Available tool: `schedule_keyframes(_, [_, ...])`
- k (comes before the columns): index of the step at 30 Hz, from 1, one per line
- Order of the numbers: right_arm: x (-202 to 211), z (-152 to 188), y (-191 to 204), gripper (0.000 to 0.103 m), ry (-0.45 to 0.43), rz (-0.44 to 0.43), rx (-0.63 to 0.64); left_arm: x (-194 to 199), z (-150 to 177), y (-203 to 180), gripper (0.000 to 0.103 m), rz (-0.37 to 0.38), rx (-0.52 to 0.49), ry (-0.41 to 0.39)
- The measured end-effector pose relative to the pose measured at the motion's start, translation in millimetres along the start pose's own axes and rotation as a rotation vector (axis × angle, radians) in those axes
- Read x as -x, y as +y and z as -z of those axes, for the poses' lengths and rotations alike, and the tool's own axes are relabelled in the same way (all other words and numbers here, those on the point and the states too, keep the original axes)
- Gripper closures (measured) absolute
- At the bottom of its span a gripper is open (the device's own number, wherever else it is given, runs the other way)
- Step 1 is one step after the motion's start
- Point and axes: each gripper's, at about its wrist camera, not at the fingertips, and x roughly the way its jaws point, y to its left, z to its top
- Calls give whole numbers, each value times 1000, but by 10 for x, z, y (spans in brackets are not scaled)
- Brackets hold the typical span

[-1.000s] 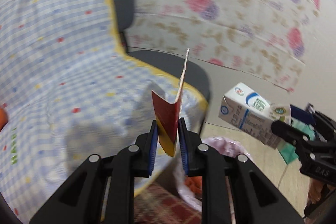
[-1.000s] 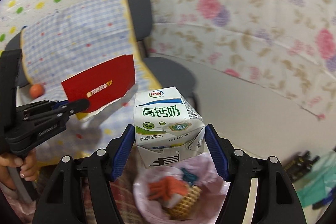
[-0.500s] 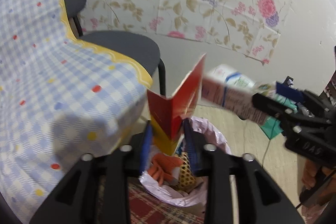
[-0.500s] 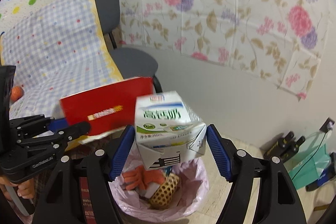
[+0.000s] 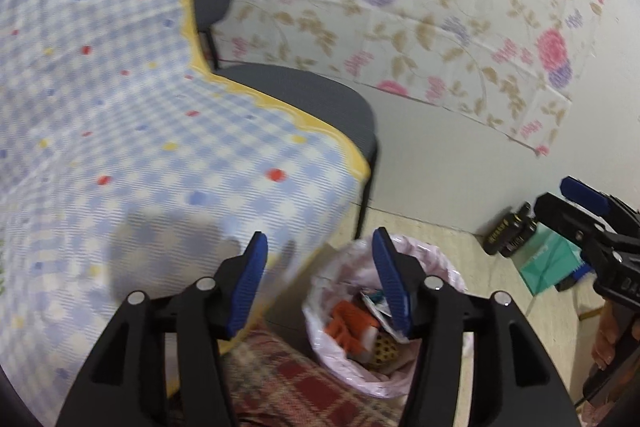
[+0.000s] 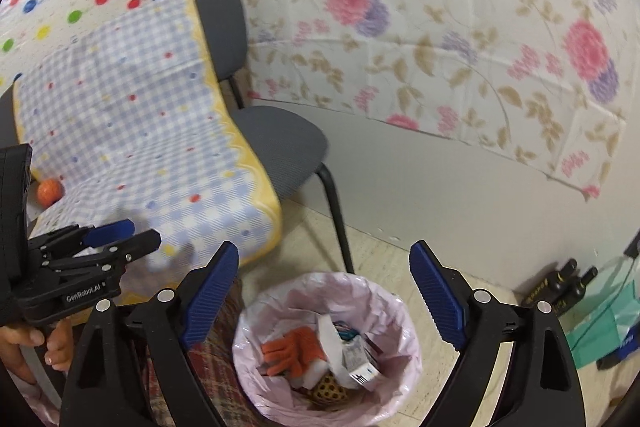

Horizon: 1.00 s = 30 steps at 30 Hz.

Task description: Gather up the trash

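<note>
Both grippers, left (image 5: 320,287) and right (image 6: 324,295), hang spread and empty over the bin (image 6: 328,343), trash sitting inside. Drop step looks done; next means finding more, maybe near the table (image 6: 132,131).

A trash bin (image 6: 404,311) lined with a pale pink plastic bag stands upright on the floor beside a dark chair leg, its mouth open. Inside lies a heap of rubbish: an orange glove (image 6: 294,349) on the left, a crumpled white wrapper (image 6: 330,337) in the middle, a small milk carton (image 6: 360,363) tipped on its side toward the right, and a yellowish netted piece (image 6: 330,385) at the bottom. In the left wrist view the same bin (image 5: 332,275) shows the orange glove (image 5: 346,323) among the rubbish
</note>
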Motion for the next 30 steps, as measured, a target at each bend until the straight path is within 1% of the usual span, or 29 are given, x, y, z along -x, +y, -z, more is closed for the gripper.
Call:
schedule_keyframes(2, [-26, -73, 125, 14, -5, -26, 12, 91, -42, 129, 43, -40, 17, -22])
schedule_keyframes(6, [-73, -256, 415, 12, -25, -81, 47, 351, -118, 441, 31, -131, 67, -74])
schedule_keyframes(7, [-88, -301, 494, 12, -29, -93, 59, 431, -131, 529, 30, -156, 80, -88])
schedule_keyframes(8, [-106, -368, 619, 12, -38, -109, 77, 482, -149, 588, 25, -176, 89, -94])
schedule_keyframes(9, [-115, -406, 685, 12, -44, -119, 86, 543, -154, 660, 17, -198, 100, -102])
schedule_keyframes(10, [-129, -466, 802, 12, -53, -135, 102, 622, -157, 758, 13, -224, 118, -113])
schedule_keyframes(11, [-135, -506, 879, 11, -59, -146, 112, 670, -158, 819, 6, -241, 132, -121])
schedule_keyframes(14, [-162, -645, 1138, 11, -79, -182, 151, 831, -157, 1046, 7, -287, 182, -138])
schedule_keyframes(20, [-179, -870, 1529, 10, -102, -246, 183, 1047, -124, 1385, 7, -370, 260, -134])
schedule_keyframes(26, [-177, -1053, 1827, 7, -123, -278, 199, 1285, -122, 1606, 7, -480, 269, -155])
schedule_keyframes(28, [-164, -1100, 1931, 6, -132, -277, 212, 1358, -139, 1680, 7, -547, 277, -147])
schedule_keyframes(30, [-150, -1147, 2004, 6, -141, -284, 218, 1439, -149, 1762, 7, -573, 294, -145])
